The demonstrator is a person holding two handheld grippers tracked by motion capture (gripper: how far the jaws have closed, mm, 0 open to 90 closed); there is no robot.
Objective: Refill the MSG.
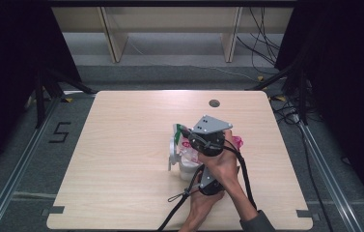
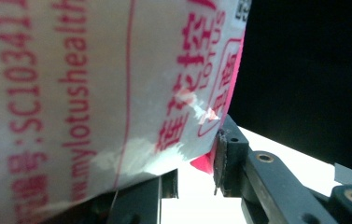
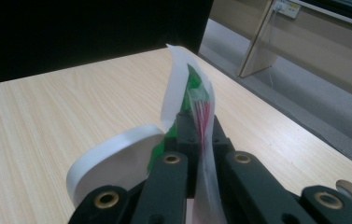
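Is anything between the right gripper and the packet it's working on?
Nothing visible: the right gripper is shut on the packet's top edge, its jaws pinching the film directly. The white cup sits beside them, to their left in the right gripper view, not between.

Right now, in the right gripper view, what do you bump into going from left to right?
White round lid → green and white edge of the packet pinched in the right tool → small grey round cap near the table's right edge.

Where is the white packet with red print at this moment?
The packet is near the table's middle in the high view, above a white cup, held between the right gripper and left gripper.
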